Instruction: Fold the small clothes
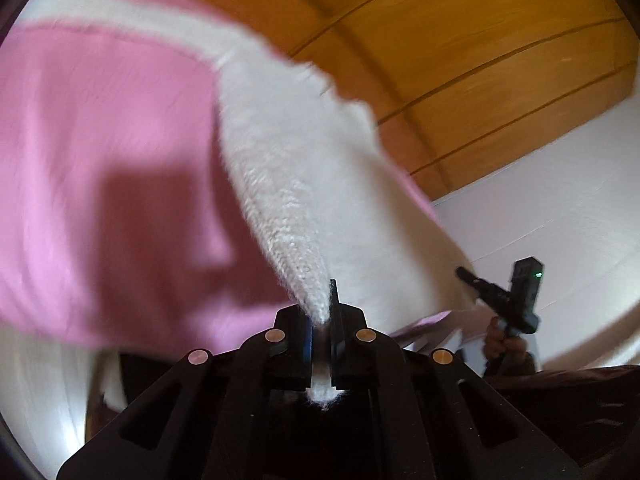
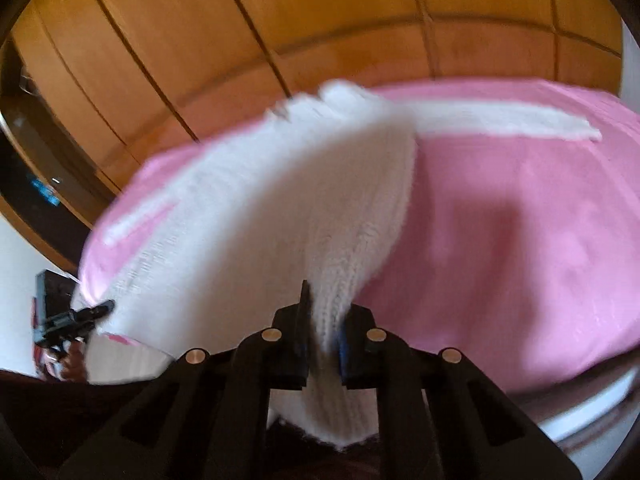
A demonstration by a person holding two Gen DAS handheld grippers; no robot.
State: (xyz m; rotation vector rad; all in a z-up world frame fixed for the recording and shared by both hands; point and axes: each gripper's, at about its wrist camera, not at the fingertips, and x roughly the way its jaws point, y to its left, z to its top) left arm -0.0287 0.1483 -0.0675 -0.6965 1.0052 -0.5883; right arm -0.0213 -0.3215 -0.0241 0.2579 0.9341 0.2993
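Wooden wardrobe doors (image 2: 280,32) fill the background behind a bed spread with a pink sheet (image 2: 520,240), and a white knitted garment (image 2: 260,220) hangs stretched above that sheet. Its edge is held at both ends. The left claw (image 1: 322,320) is closed tight on one bunched corner of the knit, with a tuft of wool poking out behind the fingers. The right claw (image 2: 324,320) is likewise clamped on the opposite corner, the ribbed fabric pinched between its pads. Each claw also shows small in the other's view, at the far end of the lifted edge. A long white strip, probably a sleeve (image 2: 508,124), lies flat on the sheet toward the far side of the bed.

Judging by this, the folding is at an early stage: the near edge is gripped and raised, but no fold is laid down yet. What remains is to carry that edge across the garment, set it down squarely, and tidy the sleeve. Motion blur makes finer detail hard to read.
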